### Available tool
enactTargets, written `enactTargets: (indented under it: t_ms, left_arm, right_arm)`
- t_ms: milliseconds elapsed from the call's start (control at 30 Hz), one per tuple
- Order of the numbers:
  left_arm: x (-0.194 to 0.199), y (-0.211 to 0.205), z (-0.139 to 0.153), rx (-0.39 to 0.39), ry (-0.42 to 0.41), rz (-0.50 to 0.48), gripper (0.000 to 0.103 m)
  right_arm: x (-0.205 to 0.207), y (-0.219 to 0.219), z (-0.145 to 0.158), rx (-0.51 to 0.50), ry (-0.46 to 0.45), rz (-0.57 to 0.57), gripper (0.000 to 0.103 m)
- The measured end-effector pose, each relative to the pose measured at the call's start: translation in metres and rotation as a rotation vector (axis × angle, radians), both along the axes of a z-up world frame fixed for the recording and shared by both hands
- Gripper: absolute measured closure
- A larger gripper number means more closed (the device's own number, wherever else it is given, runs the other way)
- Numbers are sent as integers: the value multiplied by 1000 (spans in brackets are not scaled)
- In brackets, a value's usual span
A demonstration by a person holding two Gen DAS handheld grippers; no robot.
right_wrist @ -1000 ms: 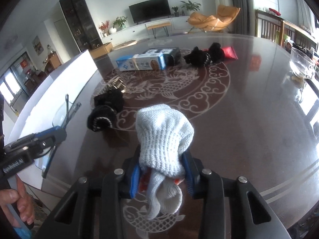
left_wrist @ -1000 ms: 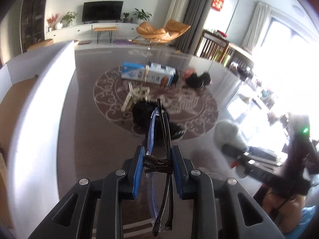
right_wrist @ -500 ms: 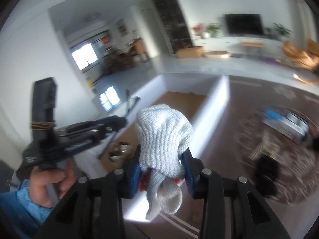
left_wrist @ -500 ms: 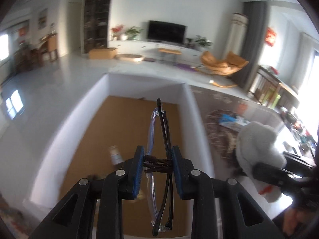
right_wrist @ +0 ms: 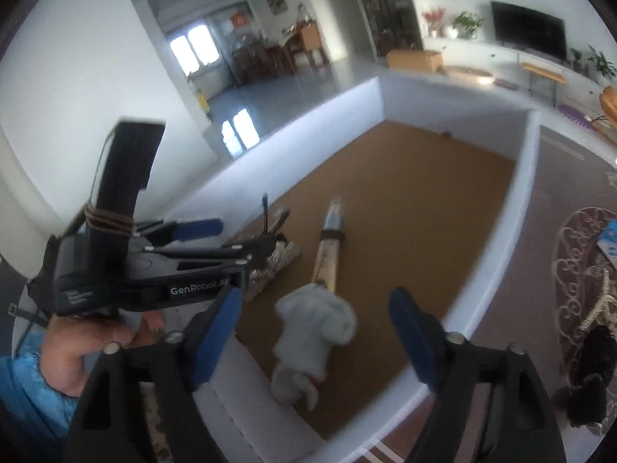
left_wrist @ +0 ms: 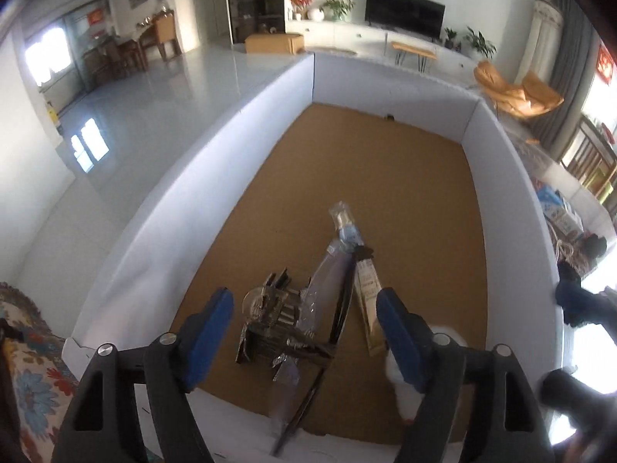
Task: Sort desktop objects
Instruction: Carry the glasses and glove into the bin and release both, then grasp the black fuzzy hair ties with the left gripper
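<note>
The pale grey knitted sock (right_wrist: pixel 316 328) lies in the white-walled storage box w/ brown cork-like floor (right_wrist: pixel 524 177), right at the near wall, directly below & between the spread blue-padded fingers of our right gripper (right_wrist: pixel 316 332). Its long axis runs roughly fwd-back along the gripper's line, toe end toward us. Right jaws stand wide apart, holding nothing.

The thin black-framed clear-lens glasses (left_wrist: pixel 339 308) lie on the box floor below & just ahead of our left gripper (left_wrist: pixel 304 335), long axis fwd, tilted a bit right; the near end is blurred, so we can't tell if they have fully settled. Left jaws are also wide open, empty.

Around them: a silver metal hair claw clip (left_wrist: pixel 266 316) touching the glasses' left side, a long clear-wrapped tube-like item (left_wrist: pixel 339 239) reaching fwd, a slim beige card pack (left_wrist: pixel 368 297) just right.

We judge both drops done; next pickups lie out to the right on the dark brown patterned table (right_wrist: pixel 570 270), so the right hand is nearer: a black fuzzy item (right_wrist: pixel 590 370) & a pale gold claw clip (right_wrist: pixel 601 305) sit there.

View diff: right wrist shows the left gripper (right_wrist: pixel 204 243) from the side w/ jaws apart, plus the whole sock; left wrist shows only a white sliver of sock (left_wrist: pixel 401 393) behind its right finger, but gives the glasses pile clearly.
</note>
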State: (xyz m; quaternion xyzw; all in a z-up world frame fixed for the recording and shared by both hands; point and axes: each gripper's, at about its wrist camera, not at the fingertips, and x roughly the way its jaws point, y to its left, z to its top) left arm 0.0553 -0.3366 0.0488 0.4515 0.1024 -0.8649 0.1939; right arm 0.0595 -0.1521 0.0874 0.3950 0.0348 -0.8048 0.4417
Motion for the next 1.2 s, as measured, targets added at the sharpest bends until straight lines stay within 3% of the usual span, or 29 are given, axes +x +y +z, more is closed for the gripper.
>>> enactTargets:
  t_ms: [100,167,267,367,467,567,700,800,967,1200]
  left_arm:
    - [-2,13,11,-22,68,-13,27]
    - [-4,28,27,-33,129,-51,27]
    - [-9,63,47,-29,204,-149,26]
    - [-14,112,60,28,250,-294,22]
    - [-19,170,59,129,241,-443,4]
    - [-30,233,31,221,132,-593,2]
    - [-45,279,-27,134,15,-607,2]
    - [-65,290,-57,129,-33,-585,2]
    - [-98,299,-62,165,-49,-557,2]
    - [-149,314,-62,105,-41,-470,2]
  right_arm:
    - [1,61,17,-53,99,-125,8]
    - [2,117,13,-56,168,-290,2]
    - [-2,180,1,-14,193,-527,1]
    - [-12,251,-31,97,120,-769,1]
    - [-24,304,-63,158,-5,-910,1]
    - [-33,322,-79,242,-60,-952,1]
    - [-20,331,-87,305,-34,-977,1]
    - [-18,343,-93,308,-38,-986,1]
    - [-21,344,-103,363,-58,-980,0]
    - [-24,343,-104,360,-52,-970,0]
